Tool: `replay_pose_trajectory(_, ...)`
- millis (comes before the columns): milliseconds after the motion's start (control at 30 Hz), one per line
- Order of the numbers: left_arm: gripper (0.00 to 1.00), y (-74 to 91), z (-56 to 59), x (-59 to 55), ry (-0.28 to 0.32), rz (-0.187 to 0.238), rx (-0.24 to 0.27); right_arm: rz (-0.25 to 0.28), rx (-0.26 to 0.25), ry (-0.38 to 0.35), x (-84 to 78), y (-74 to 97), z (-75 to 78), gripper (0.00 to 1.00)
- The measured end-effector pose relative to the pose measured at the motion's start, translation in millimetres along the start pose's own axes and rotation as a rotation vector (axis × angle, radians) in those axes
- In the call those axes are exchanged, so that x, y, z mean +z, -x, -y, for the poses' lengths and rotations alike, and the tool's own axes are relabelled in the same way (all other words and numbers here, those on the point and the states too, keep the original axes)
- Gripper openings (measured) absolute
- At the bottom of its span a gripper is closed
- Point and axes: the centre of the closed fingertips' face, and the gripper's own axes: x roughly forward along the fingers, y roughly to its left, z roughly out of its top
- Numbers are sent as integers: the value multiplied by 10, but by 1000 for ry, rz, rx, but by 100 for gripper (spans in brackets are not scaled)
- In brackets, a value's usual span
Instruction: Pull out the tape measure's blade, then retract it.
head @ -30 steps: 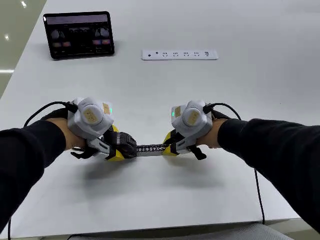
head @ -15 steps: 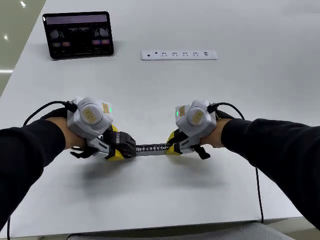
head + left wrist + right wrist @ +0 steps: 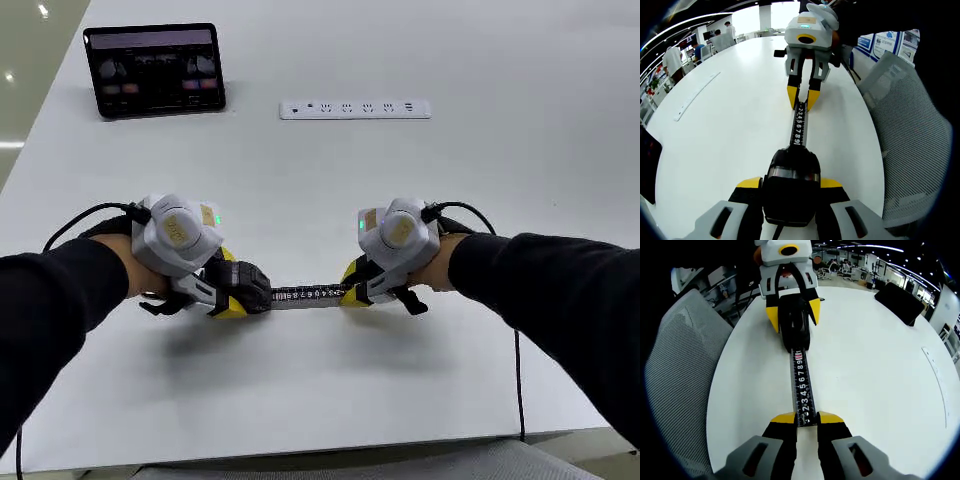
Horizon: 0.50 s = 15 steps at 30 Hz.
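A black tape measure case [image 3: 243, 287] lies on the white table [image 3: 330, 190], and my left gripper [image 3: 232, 300] is shut on it. In the left gripper view the case [image 3: 791, 187] sits between the yellow-tipped fingers [image 3: 749, 183]. Its numbered blade [image 3: 308, 294] stretches rightward to my right gripper [image 3: 349, 294], which is shut on the blade's end. The right gripper view has the blade [image 3: 801, 385] running from my right gripper [image 3: 806, 419] to the case [image 3: 794, 322]. In the left gripper view the blade [image 3: 798, 126] shows figures up to about ten.
A dark tablet [image 3: 155, 68] stands at the table's far left. A white power strip [image 3: 355, 109] lies at the far middle. Cables trail from both grippers. A grey mesh chair [image 3: 912, 130] stands by the table's near edge.
My right gripper has moved to the right with the blade's end, so more of the blade shows. The left gripper and the case have stayed put.
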Motion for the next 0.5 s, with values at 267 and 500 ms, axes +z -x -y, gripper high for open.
replay_pose_trajectory(267, 36, 2, 7, 3, 2, 0, -2, -9, -3, 4, -47, 28, 4, 10)
replay_pose_trajectory(500, 36, 3, 9, 6, 10, 0, -1, -14, -4, 0, -94, 57, 5, 10)
